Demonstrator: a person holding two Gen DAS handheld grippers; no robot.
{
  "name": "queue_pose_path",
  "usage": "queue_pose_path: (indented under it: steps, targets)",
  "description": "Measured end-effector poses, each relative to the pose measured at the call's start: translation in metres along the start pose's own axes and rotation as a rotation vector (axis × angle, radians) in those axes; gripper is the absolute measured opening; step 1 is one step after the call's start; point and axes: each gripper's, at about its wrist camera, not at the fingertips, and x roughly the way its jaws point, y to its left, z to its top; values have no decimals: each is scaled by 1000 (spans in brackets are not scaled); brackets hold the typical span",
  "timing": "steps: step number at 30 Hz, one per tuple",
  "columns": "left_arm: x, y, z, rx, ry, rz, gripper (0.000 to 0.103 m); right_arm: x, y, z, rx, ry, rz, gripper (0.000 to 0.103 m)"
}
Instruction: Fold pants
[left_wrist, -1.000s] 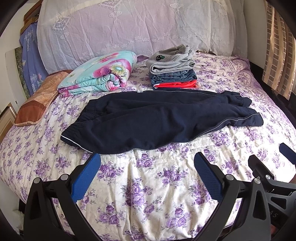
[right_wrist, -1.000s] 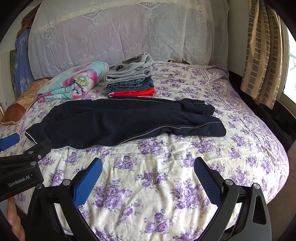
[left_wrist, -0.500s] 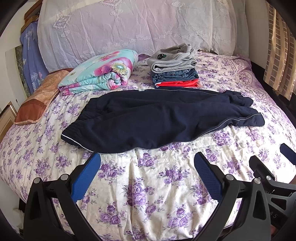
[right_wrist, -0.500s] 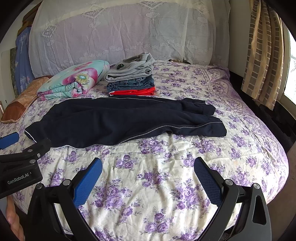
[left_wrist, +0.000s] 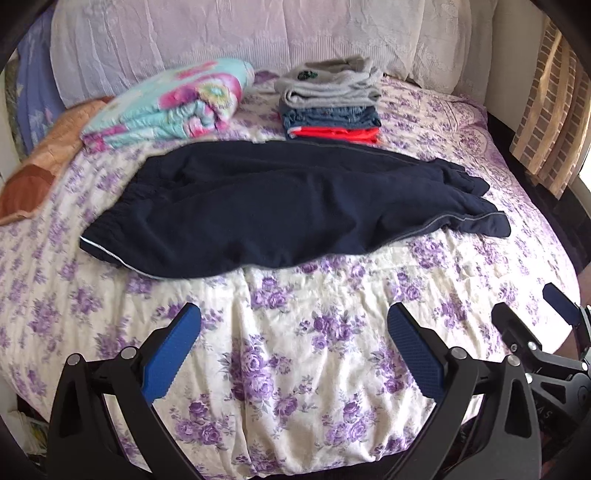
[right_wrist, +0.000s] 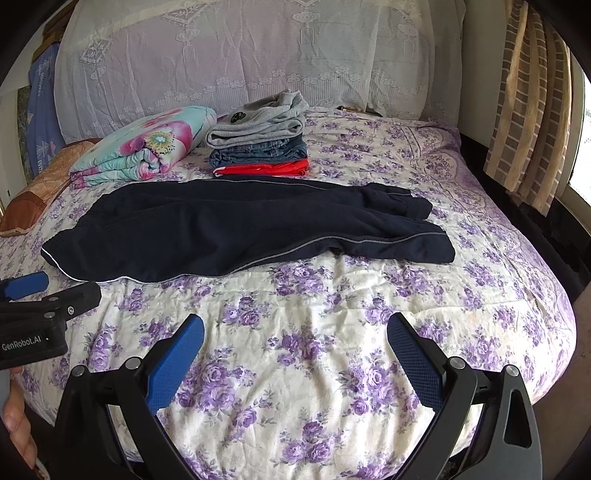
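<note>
- The left gripper hovers over the near part of the bed, its blue fingers spread wide with nothing between them.
- The right gripper hangs beside it, likewise wide apart and empty.
- The dark navy pants lie flat across the bed ahead of both grippers, waistband toward the left gripper's side, leg cuffs toward the right gripper's side.
- Beyond the pants sit a stack of folded clothes and a folded floral blanket.
</note>
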Motion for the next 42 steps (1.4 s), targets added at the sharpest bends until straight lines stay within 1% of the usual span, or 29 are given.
queue_pose_path:
  steps: [1, 2, 4, 5, 7, 9, 10, 12, 13, 14, 15, 16, 17, 18, 21, 22, 24, 26, 27, 28, 30, 31, 32, 33, 34, 36, 38, 40, 42]
  targets:
    - [12, 15, 2, -33, 34, 11, 98, 2, -3, -2, 6, 9, 0, 99]
    - [22, 33, 4, -79, 60, 40, 98, 4, -5, -2, 12, 16, -1, 99]
    - [36, 76, 7, -202, 81, 103, 98, 7, -11, -5, 26, 24, -4, 100]
    - [40, 99, 9, -273, 80, 111, 98, 8, -13, -6, 33, 27, -3, 100]
    - [48, 141, 13, -409, 76, 81, 98, 10, -14, -6, 39, 33, 2, 99]
    - [59, 174, 17, -506, 90, 52, 98, 12, -13, -6, 37, 40, 12, 99]
    - [67, 183, 21, -529, 114, 45, 98, 13, -11, -6, 33, 43, 14, 99]
    - [83, 193, 29, -534, 158, 48, 98, 13, -7, -7, 20, 47, 16, 99]
    - [89, 194, 32, -523, 171, 50, 93, 14, -6, -8, 14, 49, 15, 99]
    - [93, 194, 35, -510, 179, 48, 81, 14, -6, -8, 8, 51, 10, 99]
    - [98, 195, 38, -502, 191, 22, 40, 14, -7, -9, 5, 51, 3, 99]
    - [102, 194, 39, -499, 204, -37, 20, 14, -9, -10, 5, 52, -5, 99]
    - [101, 194, 42, -495, 191, -40, 20, 14, -12, -11, 11, 51, -12, 99]
    - [96, 191, 42, -481, 161, -25, 16, 14, -17, -12, 22, 49, -14, 99]
    - [76, 185, 39, -458, 92, -30, 13, 18, -42, -14, 58, 54, -14, 99]
    - [67, 183, 36, -450, 61, -37, 13, 22, -52, -12, 55, 64, -38, 99]
    - [53, 182, 31, -441, 6, -44, 14, 32, -73, -1, 45, 78, -115, 99]
    - [54, 181, 27, -428, -2, -39, 14, 46, -99, 18, 59, 93, -167, 99]
    - [60, 183, 28, -423, 16, -22, 14, 55, -113, 28, 83, 106, -153, 99]
    - [67, 184, 28, -424, 34, -6, 14, 66, -128, 39, 123, 123, -104, 99]
    - [75, 186, 27, -429, 59, 10, 14, 95, -162, 61, 240, 175, 58, 99]
    - [77, 186, 27, -427, 65, 15, 14, 113, -175, 68, 307, 219, 120, 99]
    - [78, 186, 28, -424, 68, 17, 14, 133, -189, 72, 377, 269, 153, 99]
    - [78, 187, 28, -421, 69, 17, 14, 153, -199, 75, 439, 318, 157, 99]
    - [77, 187, 29, -418, 70, 13, 14, 170, -206, 79, 474, 350, 151, 99]
    - [77, 189, 30, -409, 77, 6, 14, 197, -212, 86, 499, 374, 141, 99]
    - [78, 189, 30, -401, 90, 7, 15, 220, -216, 92, 523, 400, 112, 99]
    - [80, 188, 30, -393, 99, 17, 16, 246, -220, 91, 561, 472, 85, 99]
    - [83, 187, 31, -385, 109, 30, 16, 268, -214, 83, 546, 545, 38, 100]
